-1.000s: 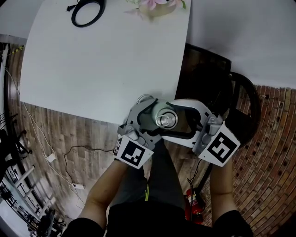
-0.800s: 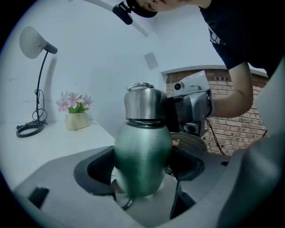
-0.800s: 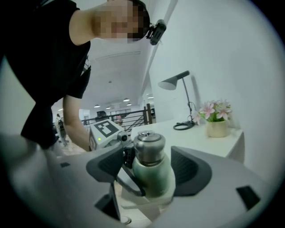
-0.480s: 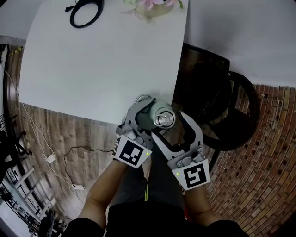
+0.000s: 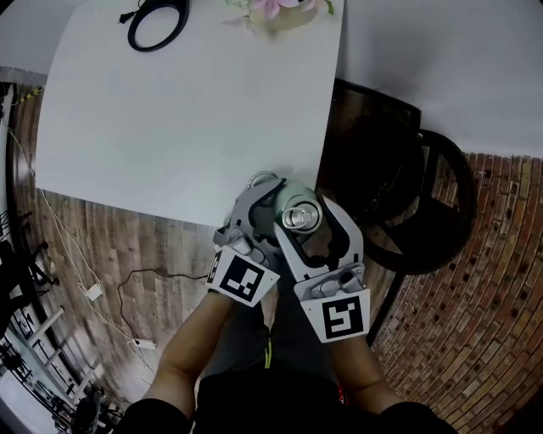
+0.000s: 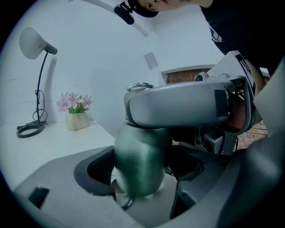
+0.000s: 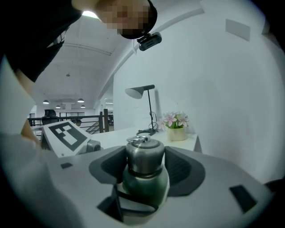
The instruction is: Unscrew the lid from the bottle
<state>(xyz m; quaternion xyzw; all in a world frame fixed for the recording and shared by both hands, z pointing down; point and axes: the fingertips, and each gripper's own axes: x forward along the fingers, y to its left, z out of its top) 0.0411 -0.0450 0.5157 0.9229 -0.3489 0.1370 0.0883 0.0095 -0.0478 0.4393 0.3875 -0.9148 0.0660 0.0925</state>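
A green metal bottle (image 6: 140, 164) with a steel lid (image 7: 144, 156) is held in the air off the table's near edge. My left gripper (image 5: 276, 208) is shut on the bottle's green body, with dark pads on both sides of it in the left gripper view. My right gripper (image 5: 304, 219) comes in from the near side, and the lid (image 5: 301, 218) stands between its pads. Its jaws have just been closing; they stand close on either side of the lid and I see no firm press. The bottle's lower part is hidden behind the jaws.
The white table (image 5: 170, 110) lies ahead with a lamp's black ring base (image 5: 157, 21) and a flower pot (image 5: 276, 13) at its far edge. A black chair (image 5: 407, 195) stands to the right. Wooden floor with cables lies below left.
My right gripper has swung from the bottle's right side round to its near side, marker cube now below the bottle, and its jaws have drawn in round the lid. The left gripper and bottle stayed put.
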